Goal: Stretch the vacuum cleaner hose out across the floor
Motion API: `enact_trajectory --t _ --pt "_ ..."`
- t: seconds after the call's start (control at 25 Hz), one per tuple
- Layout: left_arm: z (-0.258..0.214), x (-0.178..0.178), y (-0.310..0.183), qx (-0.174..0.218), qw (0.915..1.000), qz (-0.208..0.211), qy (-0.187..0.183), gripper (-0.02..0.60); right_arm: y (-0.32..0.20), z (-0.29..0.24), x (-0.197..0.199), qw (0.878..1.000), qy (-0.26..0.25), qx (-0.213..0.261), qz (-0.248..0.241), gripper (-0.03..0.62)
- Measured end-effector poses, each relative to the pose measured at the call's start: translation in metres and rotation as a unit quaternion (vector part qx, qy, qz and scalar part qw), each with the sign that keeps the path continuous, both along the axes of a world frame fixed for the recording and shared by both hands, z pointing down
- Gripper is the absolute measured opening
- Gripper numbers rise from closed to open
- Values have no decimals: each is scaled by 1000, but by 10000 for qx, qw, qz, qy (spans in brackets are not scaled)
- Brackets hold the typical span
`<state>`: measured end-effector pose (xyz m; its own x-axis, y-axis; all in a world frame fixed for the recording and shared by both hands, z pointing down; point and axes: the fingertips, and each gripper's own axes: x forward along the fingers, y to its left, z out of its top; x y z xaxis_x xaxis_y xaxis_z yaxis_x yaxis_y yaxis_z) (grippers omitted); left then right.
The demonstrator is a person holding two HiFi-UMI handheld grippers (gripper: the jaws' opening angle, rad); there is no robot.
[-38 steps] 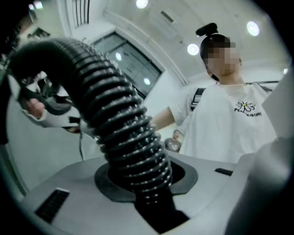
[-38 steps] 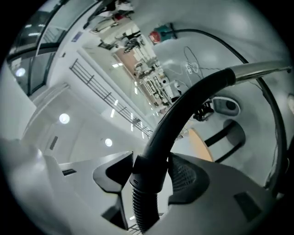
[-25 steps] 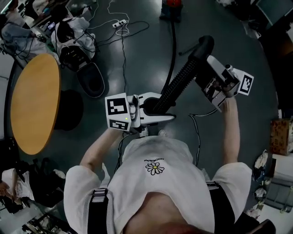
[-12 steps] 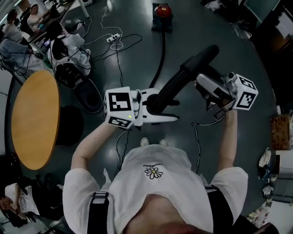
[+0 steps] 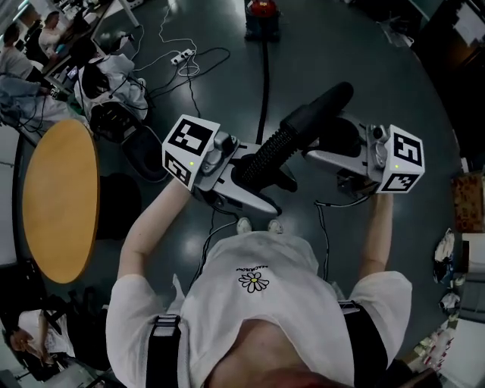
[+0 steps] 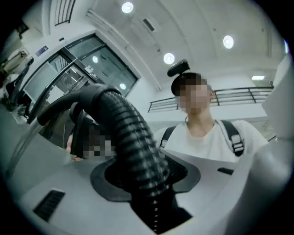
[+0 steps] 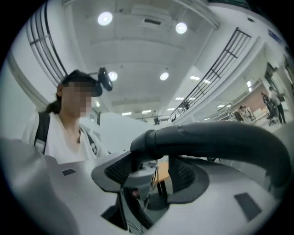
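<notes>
Barely begun: left tongs (image 5: 251, 179) clenched on black ribbed vacuum hose (image 5: 276, 148), right tongs (image 7: 149, 176) released, hose end lifted well apart from red vacuum cleaner (image 5: 260, 11).

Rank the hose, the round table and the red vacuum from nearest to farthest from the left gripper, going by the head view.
1. Hose: clamped between the jaws of the left gripper, in front of the person.
2. Table: on the floor at the person's left.
3. Vacuum: far ahead, at the picture's top edge.
</notes>
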<state>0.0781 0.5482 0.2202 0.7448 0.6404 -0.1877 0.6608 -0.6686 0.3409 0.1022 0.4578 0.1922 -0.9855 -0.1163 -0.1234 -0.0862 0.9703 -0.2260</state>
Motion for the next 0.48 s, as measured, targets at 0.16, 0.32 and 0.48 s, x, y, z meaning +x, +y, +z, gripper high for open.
enact_trajectory --t 0.16,0.32,0.48 --pt "-5 9 5 -616 9978 -129 -186 169 -11 40 -33 9781 1557 1124 800 232" --pt "19 20 29 -966 9932 -324 -563 169 9 78 -37 9948 259 -774 -611 216" --pt "53 27 45 -1610 9831 -290 -827 168 33 132 -33 9579 -475 -2532 -1266 216"
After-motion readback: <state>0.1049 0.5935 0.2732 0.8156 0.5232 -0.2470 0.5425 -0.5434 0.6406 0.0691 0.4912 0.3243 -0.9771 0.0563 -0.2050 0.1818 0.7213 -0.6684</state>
